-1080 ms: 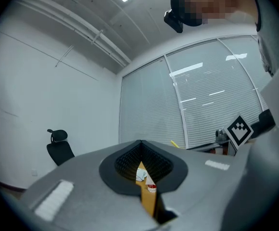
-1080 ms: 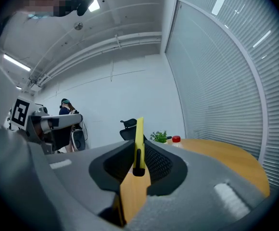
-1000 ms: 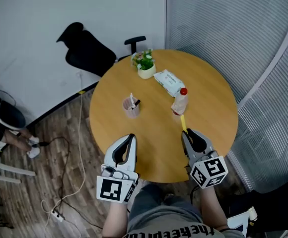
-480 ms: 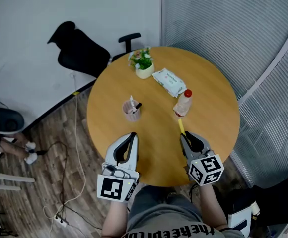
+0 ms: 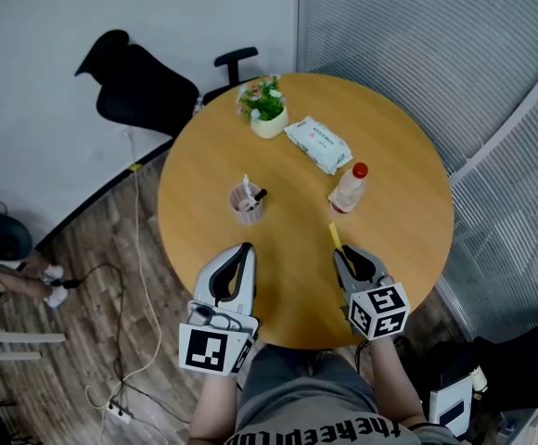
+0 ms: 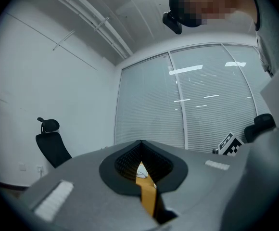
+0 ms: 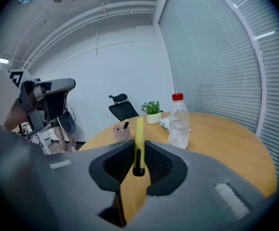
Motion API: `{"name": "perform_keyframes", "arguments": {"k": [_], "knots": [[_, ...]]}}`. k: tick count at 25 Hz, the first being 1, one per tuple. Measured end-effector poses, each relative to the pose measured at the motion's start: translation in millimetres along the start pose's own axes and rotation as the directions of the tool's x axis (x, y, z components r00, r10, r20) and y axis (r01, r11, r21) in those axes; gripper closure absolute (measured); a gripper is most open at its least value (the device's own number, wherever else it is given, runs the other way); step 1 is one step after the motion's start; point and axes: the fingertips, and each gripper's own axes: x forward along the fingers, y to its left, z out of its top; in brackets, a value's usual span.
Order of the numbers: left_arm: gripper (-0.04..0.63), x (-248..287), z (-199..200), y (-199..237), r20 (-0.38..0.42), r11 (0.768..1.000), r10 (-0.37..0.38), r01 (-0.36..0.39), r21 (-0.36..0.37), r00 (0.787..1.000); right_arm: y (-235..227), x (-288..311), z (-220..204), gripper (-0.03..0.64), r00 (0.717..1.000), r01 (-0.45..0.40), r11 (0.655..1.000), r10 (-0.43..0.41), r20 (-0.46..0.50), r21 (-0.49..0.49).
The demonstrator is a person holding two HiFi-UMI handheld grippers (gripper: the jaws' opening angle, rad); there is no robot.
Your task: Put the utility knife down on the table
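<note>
A slim yellow utility knife [image 5: 336,237] [image 7: 139,143] sticks forward out of my right gripper [image 5: 345,254] [image 7: 138,163], whose jaws are shut on its black rear end. It hangs over the near right part of the round wooden table [image 5: 390,156], pointing toward the bottle. My left gripper [image 5: 240,255] [image 6: 140,162] is shut with nothing held, over the table's near left edge. Its view looks up at wall, blinds and ceiling.
On the table stand a clear plastic bottle with a red cap [image 5: 347,189] [image 7: 179,121], a pink pen cup [image 5: 247,200] [image 7: 121,131], a white tissue pack [image 5: 318,144] and a small potted plant [image 5: 266,111] [image 7: 153,112]. A black office chair [image 5: 144,86] sits behind the table.
Both grippers have stayed near the table's front edge. The head camera has shifted, so the table sits slightly higher and left in the view. The knife remains gripped.
</note>
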Motion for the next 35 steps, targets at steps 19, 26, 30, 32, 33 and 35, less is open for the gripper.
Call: {"name": "perform_keyframes", "arguments": {"k": [19, 26, 30, 32, 33, 35], "knots": [[0.581, 14.5, -27.0, 28.7, -0.059, 0.999, -0.017, 0.015, -0.034, 0.998, -18.8, 48.5, -86.0, 0.551, 0.966, 0.08, 0.997, -0.073, -0.247, 0.018], [0.581, 18.0, -34.8, 36.1, -0.076, 0.999, -0.016, 0.013, -0.041, 0.997, -28.9, 59.3, -111.8, 0.551, 0.936, 0.115, 0.993, -0.107, -0.334, 0.005], [0.581, 18.5, -38.0, 41.4, -0.086, 0.999, -0.011, 0.007, -0.045, 0.996, -33.1, 64.2, -120.2, 0.551, 0.922, 0.132, 0.991, -0.124, -0.367, -0.001], [0.581, 18.6, -38.7, 42.9, -0.088, 0.999, -0.009, 0.005, -0.046, 0.996, -35.5, 65.8, -123.3, 0.551, 0.914, 0.141, 0.99, -0.133, -0.382, -0.007], [0.581, 18.7, -38.7, 43.2, -0.089, 0.999, -0.009, 0.004, -0.047, 0.996, -36.8, 66.2, -124.7, 0.551, 0.911, 0.145, 0.989, -0.137, -0.39, -0.009], [0.581, 19.0, -39.0, 43.5, -0.091, 0.999, -0.008, 0.003, -0.048, 0.996, -39.4, 66.4, -127.2, 0.551, 0.904, 0.153, 0.988, -0.146, -0.403, -0.013]]}}
